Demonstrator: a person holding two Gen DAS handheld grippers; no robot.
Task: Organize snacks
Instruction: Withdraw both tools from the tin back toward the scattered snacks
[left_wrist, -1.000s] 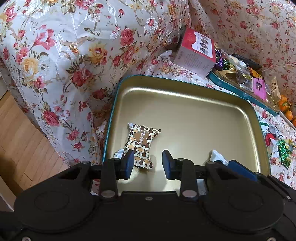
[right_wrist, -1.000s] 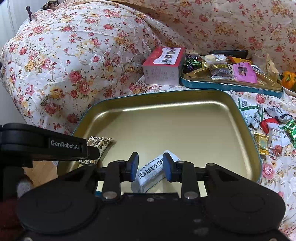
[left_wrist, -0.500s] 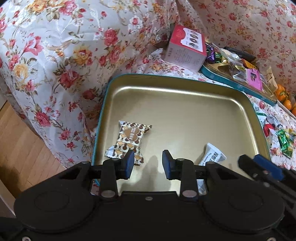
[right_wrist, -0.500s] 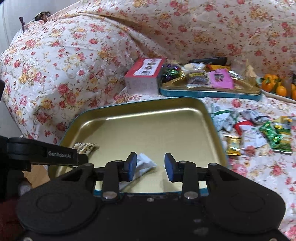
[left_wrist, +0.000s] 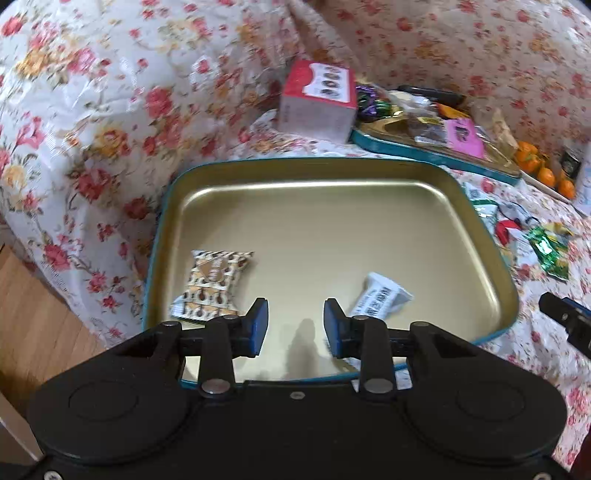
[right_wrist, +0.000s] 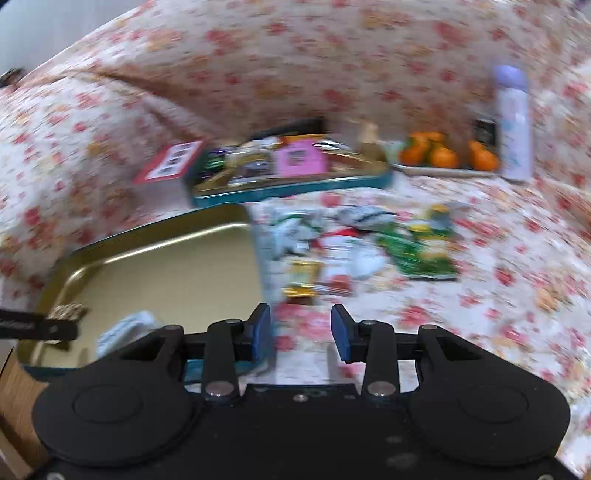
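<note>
A gold tin tray (left_wrist: 332, 206) with a teal rim lies on the flowered cloth. In it lie a brown-and-white patterned snack packet (left_wrist: 212, 286) at the left and a white snack packet (left_wrist: 382, 299) at the right. My left gripper (left_wrist: 295, 330) hovers open over the tray's near edge, nothing between its pads. My right gripper (right_wrist: 301, 332) is past the tray's (right_wrist: 166, 266) right edge, over bare cloth; its jaws are opening and hold nothing. A heap of loose snack packets (right_wrist: 354, 247) lies beyond it. The right gripper's tip (left_wrist: 565, 319) shows at the left wrist view's right edge.
A red-and-white box (left_wrist: 317, 101) and a second teal tin (left_wrist: 436, 144) filled with snacks sit behind the tray. Oranges on a plate (right_wrist: 443, 155) and a pale purple bottle (right_wrist: 511, 122) stand at the back right. Wooden floor (left_wrist: 33, 325) shows at the left.
My right gripper let go of the white packet in the tray and swung right toward the loose snacks, jaws widening. My left gripper drifted a little, still open.
</note>
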